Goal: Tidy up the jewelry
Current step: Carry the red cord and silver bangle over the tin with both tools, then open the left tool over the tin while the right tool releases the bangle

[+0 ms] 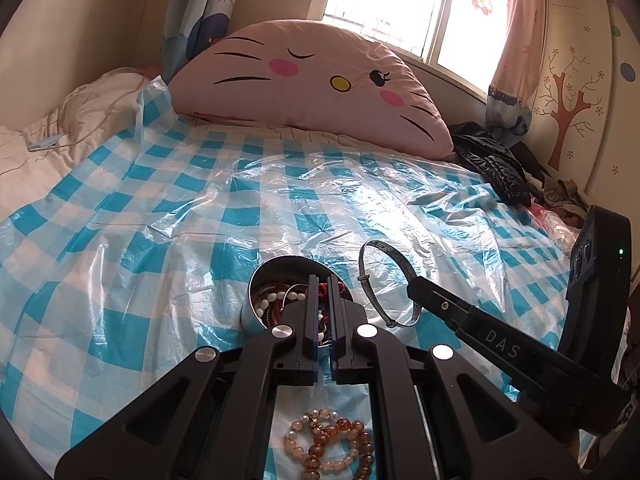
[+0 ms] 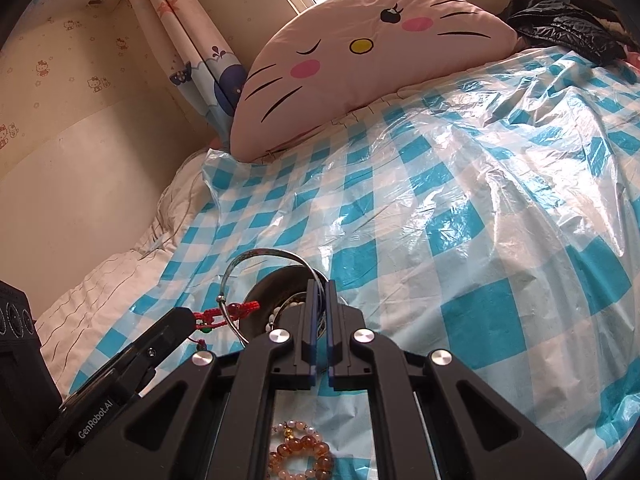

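A round metal tin point(image 1: 256, 280) filled with bead and cord jewelry sits on the checked bed cover; it also shows in the right wrist view point(image 2: 266, 286). My left gripper point(image 1: 323, 280) is shut on a red cord bracelet point(image 2: 218, 314) and holds it over the tin. My right gripper point(image 2: 321, 286) is shut on a silver bangle point(image 1: 374, 276), seen also in the right wrist view point(image 2: 264, 258), and holds it up beside the tin. Amber and pearl bead bracelets point(image 1: 330, 446) lie on the cover under the grippers, visible too in the right wrist view point(image 2: 300, 454).
A blue-and-white checked plastic sheet point(image 1: 200, 208) covers the bed. A pink cat-face pillow point(image 1: 308, 84) leans at the head. A black jacket point(image 1: 494, 164) lies at the right. White bedding point(image 1: 60, 128) lies at the left.
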A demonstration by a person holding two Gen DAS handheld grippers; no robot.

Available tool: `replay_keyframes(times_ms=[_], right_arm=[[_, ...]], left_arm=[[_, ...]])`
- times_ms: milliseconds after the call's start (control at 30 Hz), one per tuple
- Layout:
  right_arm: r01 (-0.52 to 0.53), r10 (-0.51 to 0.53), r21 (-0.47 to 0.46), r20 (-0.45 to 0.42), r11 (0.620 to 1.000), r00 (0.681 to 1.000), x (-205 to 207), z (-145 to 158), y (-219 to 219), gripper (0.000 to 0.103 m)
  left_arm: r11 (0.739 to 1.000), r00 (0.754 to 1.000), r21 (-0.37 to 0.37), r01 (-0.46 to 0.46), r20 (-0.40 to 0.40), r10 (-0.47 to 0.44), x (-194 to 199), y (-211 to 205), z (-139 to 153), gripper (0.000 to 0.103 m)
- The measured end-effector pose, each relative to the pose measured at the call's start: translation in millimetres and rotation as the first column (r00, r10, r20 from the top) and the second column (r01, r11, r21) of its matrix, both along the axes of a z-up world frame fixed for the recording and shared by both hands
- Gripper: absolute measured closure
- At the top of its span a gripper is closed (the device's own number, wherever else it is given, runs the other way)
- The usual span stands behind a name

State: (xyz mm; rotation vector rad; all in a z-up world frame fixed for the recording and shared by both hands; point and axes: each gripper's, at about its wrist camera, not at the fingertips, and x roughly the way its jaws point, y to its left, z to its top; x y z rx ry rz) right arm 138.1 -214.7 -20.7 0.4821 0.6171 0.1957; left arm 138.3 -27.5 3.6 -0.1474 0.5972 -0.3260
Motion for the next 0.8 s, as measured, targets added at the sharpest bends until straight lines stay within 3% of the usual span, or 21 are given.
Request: replay_keyframes(times_ms=[800], right_arm=[[-0.003, 0.001, -0.066, -0.034, 0.998, 0.999, 31, -12, 16, 0.098]], left_arm=[[0.998, 0.993, -0.052, -0.048, -0.108, 0.042, 46, 9, -30, 0.097]])
